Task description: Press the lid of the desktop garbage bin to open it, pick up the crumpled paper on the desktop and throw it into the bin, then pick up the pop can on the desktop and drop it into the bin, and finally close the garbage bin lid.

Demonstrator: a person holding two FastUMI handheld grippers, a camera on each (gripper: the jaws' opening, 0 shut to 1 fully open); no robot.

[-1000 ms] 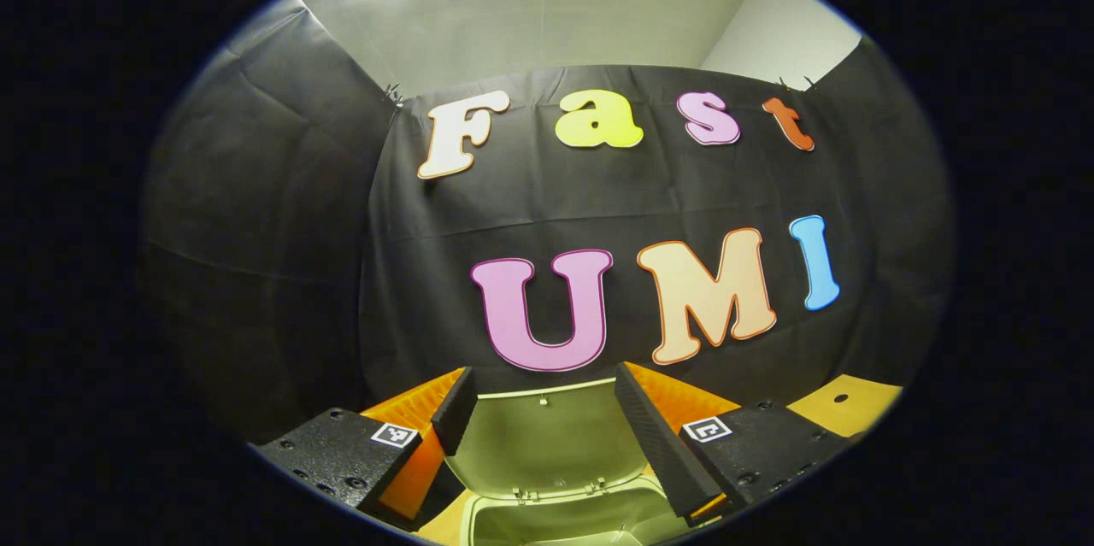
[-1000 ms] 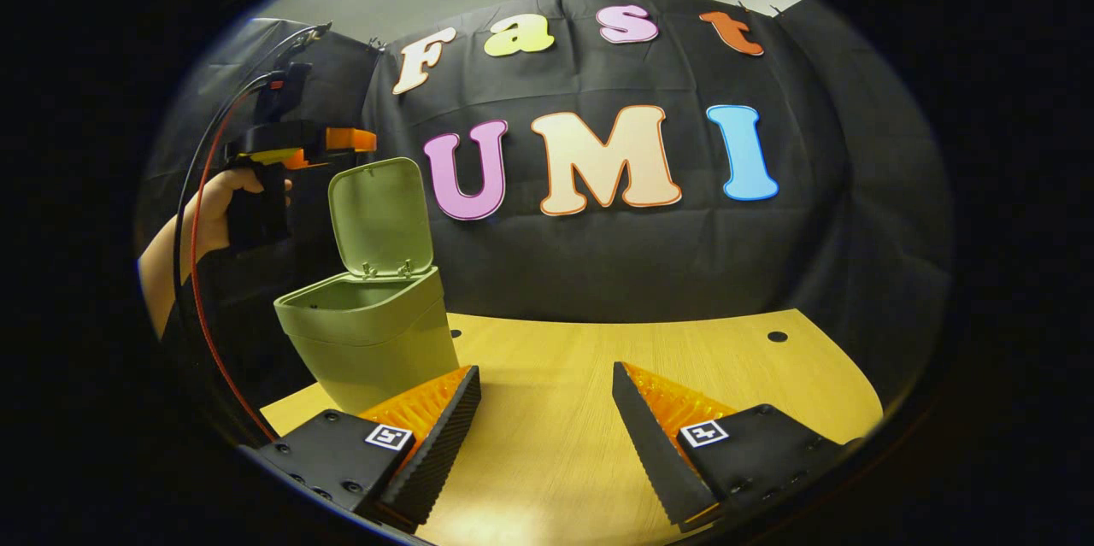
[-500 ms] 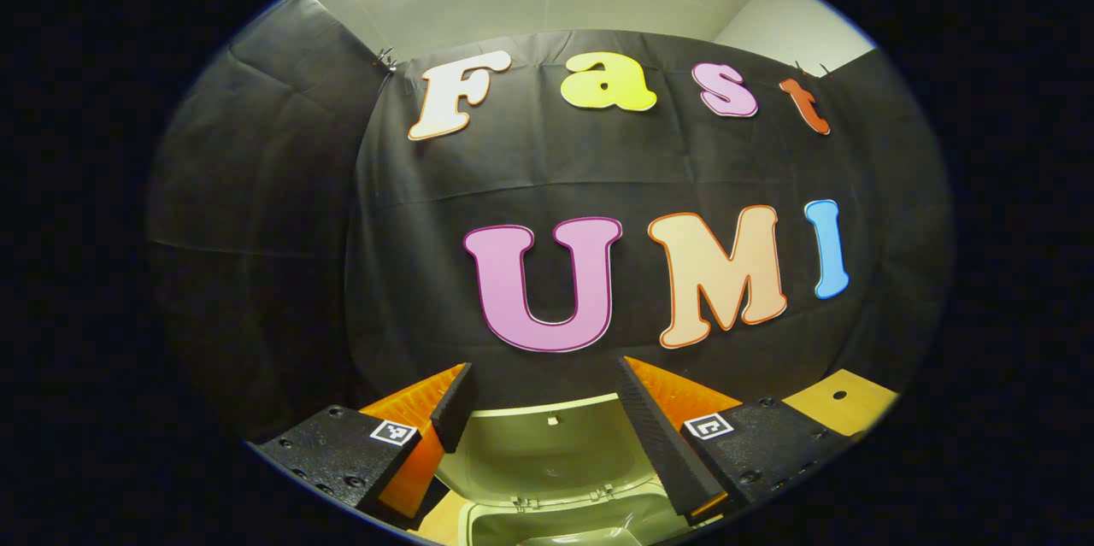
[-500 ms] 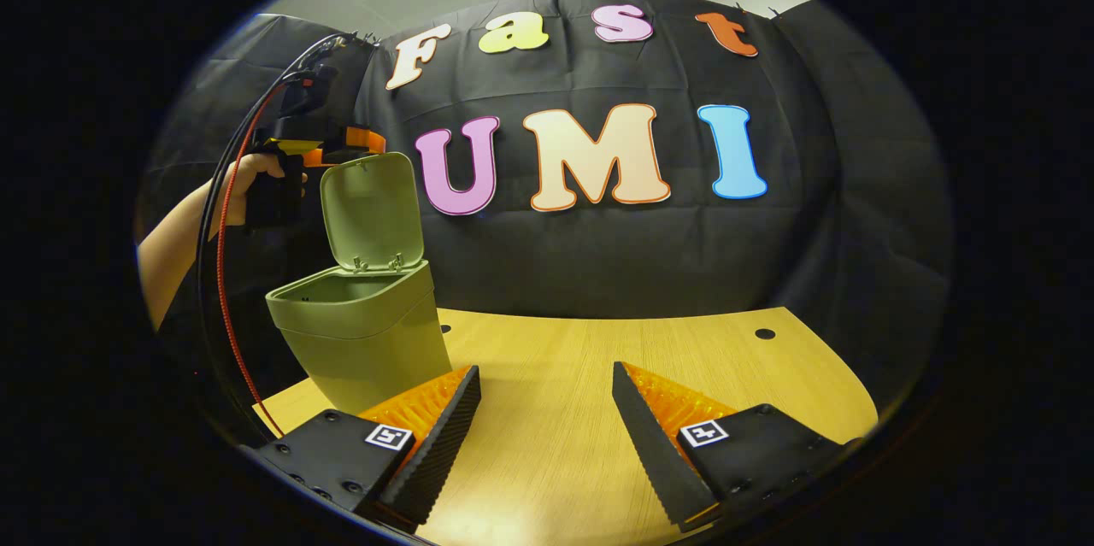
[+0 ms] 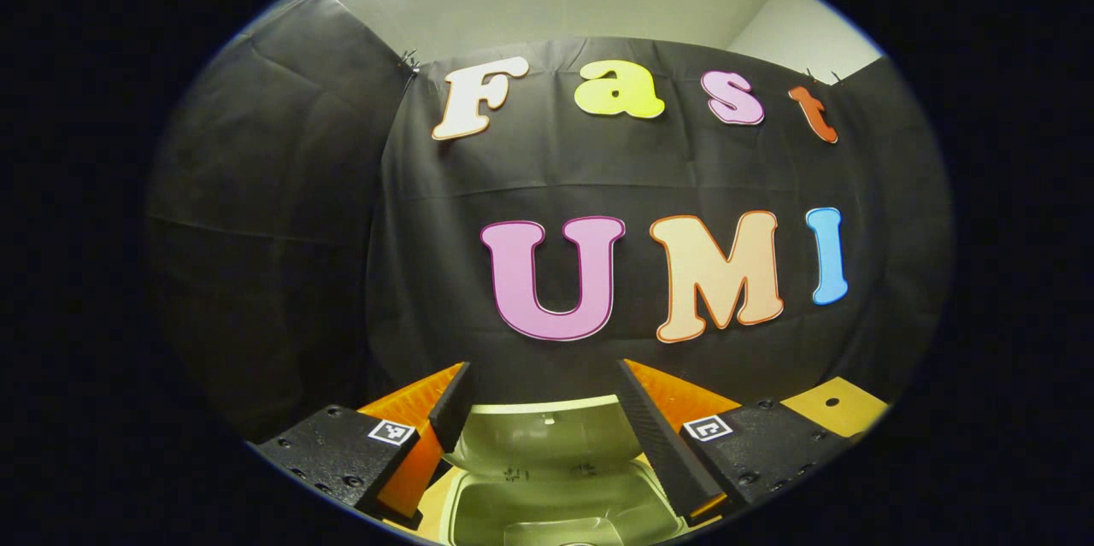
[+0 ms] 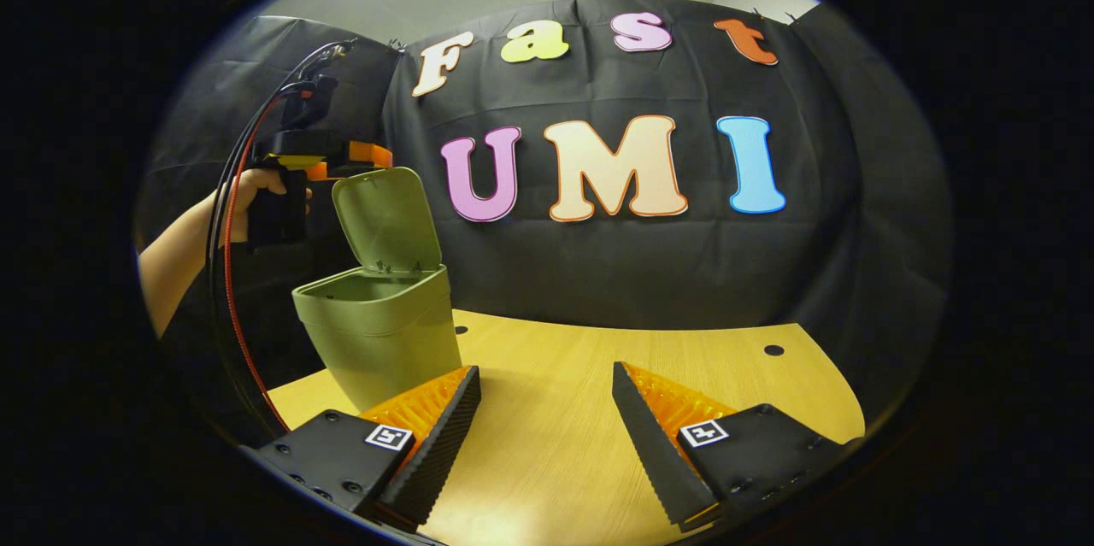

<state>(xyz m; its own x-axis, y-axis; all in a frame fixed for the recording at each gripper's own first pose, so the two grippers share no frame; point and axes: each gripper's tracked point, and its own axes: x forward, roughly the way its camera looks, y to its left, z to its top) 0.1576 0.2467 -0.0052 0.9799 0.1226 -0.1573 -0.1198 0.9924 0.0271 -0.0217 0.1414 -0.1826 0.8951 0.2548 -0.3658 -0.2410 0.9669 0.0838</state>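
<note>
The green garbage bin (image 6: 385, 341) stands at the table's left end with its lid (image 6: 389, 217) raised nearly upright. A hand holds my left gripper (image 6: 363, 157) level with the lid's top edge, just left of it. From the left gripper view, my left gripper (image 5: 543, 409) is open, and the lid's inner face (image 5: 547, 439) and the bin's mouth (image 5: 547, 507) lie below, between its fingers. My right gripper (image 6: 547, 409) hovers open over the bare tabletop with nothing between its fingers. What is inside the bin is hidden.
The wooden table (image 6: 598, 409) runs right from the bin to a curved far edge, with small round holes (image 6: 773, 350) near the back. Black cloth walls close in behind and to the left. A red cable (image 6: 229, 273) hangs from the left gripper.
The left gripper has risen and come forward to the lid's top edge; the lid fills less of its view. The right gripper view has drifted slightly. The lid stays up.
</note>
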